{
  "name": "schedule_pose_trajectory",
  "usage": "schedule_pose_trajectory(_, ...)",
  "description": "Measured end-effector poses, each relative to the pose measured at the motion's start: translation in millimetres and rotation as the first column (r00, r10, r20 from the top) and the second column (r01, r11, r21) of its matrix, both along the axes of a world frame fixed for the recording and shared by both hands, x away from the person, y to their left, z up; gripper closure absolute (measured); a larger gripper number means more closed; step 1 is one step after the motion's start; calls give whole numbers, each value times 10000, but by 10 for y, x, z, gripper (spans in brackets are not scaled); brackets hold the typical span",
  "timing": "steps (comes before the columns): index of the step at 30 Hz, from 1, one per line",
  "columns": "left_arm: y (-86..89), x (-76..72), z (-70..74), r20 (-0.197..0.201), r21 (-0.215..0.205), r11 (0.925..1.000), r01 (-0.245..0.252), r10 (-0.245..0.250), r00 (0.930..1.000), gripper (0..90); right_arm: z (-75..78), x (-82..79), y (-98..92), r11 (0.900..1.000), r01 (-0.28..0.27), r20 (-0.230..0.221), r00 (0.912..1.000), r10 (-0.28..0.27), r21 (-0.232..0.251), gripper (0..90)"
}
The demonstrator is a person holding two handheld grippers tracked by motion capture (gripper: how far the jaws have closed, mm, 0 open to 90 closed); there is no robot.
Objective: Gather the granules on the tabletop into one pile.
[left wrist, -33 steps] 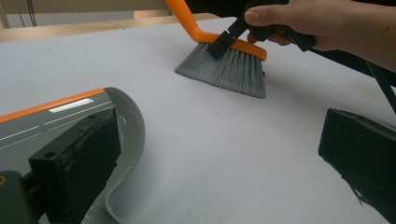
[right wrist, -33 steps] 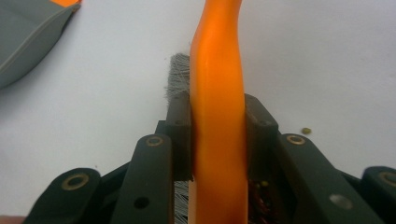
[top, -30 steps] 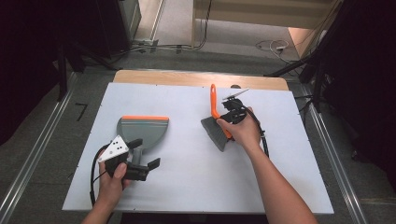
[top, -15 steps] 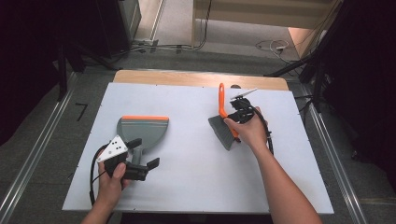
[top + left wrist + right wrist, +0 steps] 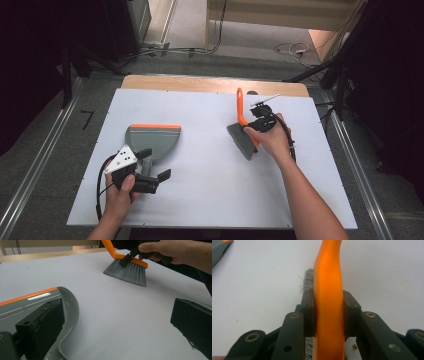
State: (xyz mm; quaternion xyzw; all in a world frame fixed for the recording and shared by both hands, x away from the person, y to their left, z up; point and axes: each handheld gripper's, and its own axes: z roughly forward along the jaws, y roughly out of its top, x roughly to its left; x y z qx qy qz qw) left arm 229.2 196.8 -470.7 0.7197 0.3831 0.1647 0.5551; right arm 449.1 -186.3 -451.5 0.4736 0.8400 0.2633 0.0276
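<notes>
Rightward and a little farther up the desk (image 5: 200, 210) the brush (image 5: 243, 140) is drifting with the right gripper (image 5: 261, 121), whose fingers are clamping its orange handle. Bare surface is lying between it and the dustpan (image 5: 152, 140). Left gripper (image 5: 150, 176) is resting beside the dustpan, fingers wide apart, holding nothing.

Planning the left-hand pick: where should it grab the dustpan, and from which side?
Probably the dustpan's short grey handle stub at its near edge, approached from the person's side. The pan lies flat with its orange lip pointing away; the left gripper, jaws open, already sits just behind it.
</notes>
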Motion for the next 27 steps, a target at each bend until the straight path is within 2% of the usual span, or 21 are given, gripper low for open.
schedule_pose_trajectory(4, 1, 3, 0, -9, 25, 10000, 2, -2, 10000, 0, 18, -10, -20, 10000, -28, 64, 10000, 28, 93, 674)
schedule_pose_trajectory(10, -2, 8, -2, -24, -6, 10000, -26, 26, 10000, 0, 76, -69, 5, 9968, -666, 221, 9976, 657, 442, 679)
schedule_pose_trajectory(15, -7, 12, -7, -21, 2, 10000, -21, 21, 10000, 0, 198, -173, 25, 9928, -1023, 604, 9933, 986, 623, 681)
schedule_pose_trajectory(20, -2, 13, -7, -4, 27, 10000, -37, 37, 10000, 0, 327, -315, -22, 9904, -1132, 1065, 9888, 1045, 795, 681)
schedule_pose_trajectory(27, -2, 13, -4, 11, 39, 10000, -82, 82, 10000, 0, 419, -522, -211, 9886, -1039, 1473, 9852, 873, 1094, 681)
